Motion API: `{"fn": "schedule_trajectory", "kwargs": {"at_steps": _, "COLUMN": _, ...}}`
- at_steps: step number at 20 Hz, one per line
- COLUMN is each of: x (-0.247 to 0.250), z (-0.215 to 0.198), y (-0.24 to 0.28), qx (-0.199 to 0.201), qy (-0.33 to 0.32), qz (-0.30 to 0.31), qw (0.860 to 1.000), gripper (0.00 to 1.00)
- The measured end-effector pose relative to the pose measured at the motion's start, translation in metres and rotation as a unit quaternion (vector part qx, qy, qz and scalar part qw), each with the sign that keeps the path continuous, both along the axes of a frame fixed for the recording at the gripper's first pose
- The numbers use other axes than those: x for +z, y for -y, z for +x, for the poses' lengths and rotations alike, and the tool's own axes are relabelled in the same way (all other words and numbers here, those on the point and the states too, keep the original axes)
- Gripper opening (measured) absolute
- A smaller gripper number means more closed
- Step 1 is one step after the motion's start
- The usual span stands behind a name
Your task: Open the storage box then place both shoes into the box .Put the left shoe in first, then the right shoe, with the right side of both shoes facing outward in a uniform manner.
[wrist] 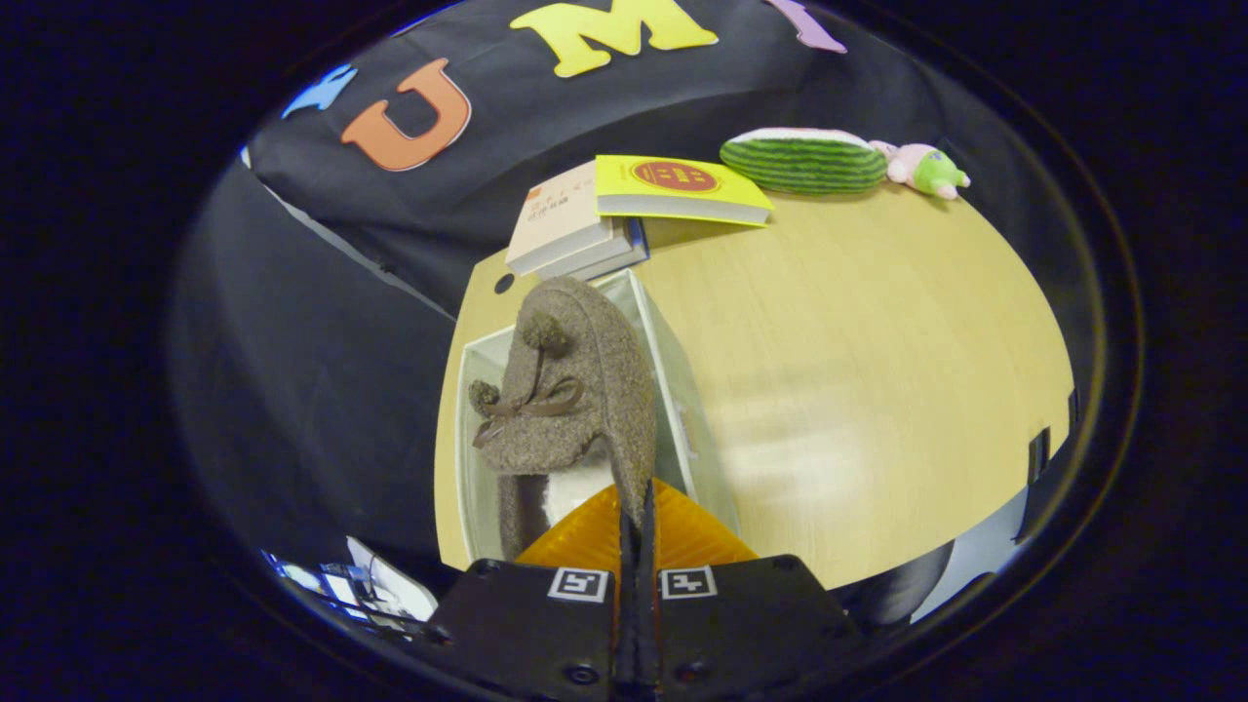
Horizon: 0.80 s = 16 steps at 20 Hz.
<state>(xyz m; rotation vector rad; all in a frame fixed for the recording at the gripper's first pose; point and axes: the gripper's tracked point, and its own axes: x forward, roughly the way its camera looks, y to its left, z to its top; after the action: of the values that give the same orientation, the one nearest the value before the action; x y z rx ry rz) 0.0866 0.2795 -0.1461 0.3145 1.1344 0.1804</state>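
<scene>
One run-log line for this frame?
gripper: shut on shoe collar | shoe: held over open storage box | table: books, plush toys beyond

A round-cornered, light wooden desk (858, 322) carries a yellow paperback book (678, 188) that rests partly on a small stack of beige and blue books (570, 226) at its far edge. Just beside the yellow book lies a green striped watermelon-slice plush (804, 161), and touching that plush's far end sits a small pink and green soft toy (924, 169).
</scene>
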Motion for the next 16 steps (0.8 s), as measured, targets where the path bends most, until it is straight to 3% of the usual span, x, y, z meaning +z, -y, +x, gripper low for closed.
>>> {"fn": "schedule_trajectory", "kwargs": {"at_steps": 4, "x": 0.011, "z": 0.008, "y": -0.004, "qx": 0.021, "qy": 0.029, "qz": 0.011, "qw": 0.999, "gripper": 0.19}}
{"fn": "schedule_trajectory", "kwargs": {"at_steps": 6, "x": 0.029, "z": 0.016, "y": -0.001, "qx": 0.027, "qy": 0.070, "qz": 0.007, "qw": 0.997, "gripper": 0.42}}
{"fn": "schedule_trajectory", "kwargs": {"at_steps": 8, "x": 0.058, "z": 0.031, "y": 0.008, "qx": 0.030, "qy": 0.151, "qz": -0.009, "qw": 0.988, "gripper": 0.66}}
{"fn": "schedule_trajectory", "kwargs": {"at_steps": 9, "x": 0.075, "z": 0.038, "y": 0.018, "qx": 0.024, "qy": 0.195, "qz": -0.021, "qw": 0.980, "gripper": 0.79}}
{"fn": "schedule_trajectory", "kwargs": {"at_steps": 11, "x": 0.110, "z": 0.045, "y": 0.041, "qx": 0.001, "qy": 0.277, "qz": -0.041, "qw": 0.960, "gripper": 0.79}}
{"fn": "schedule_trajectory", "kwargs": {"at_steps": 13, "x": 0.137, "z": 0.042, "y": 0.058, "qx": -0.018, "qy": 0.338, "qz": -0.047, "qw": 0.940, "gripper": 0.90}}
{"fn": "schedule_trajectory", "kwargs": {"at_steps": 14, "x": 0.150, "z": 0.037, "y": 0.072, "qx": -0.027, "qy": 0.370, "qz": -0.055, "qw": 0.927, "gripper": 0.95}}
{"fn": "schedule_trajectory", "kwargs": {"at_steps": 16, "x": 0.178, "z": 0.026, "y": 0.104, "qx": -0.042, "qy": 0.442, "qz": -0.090, "qw": 0.892, "gripper": 0.95}}
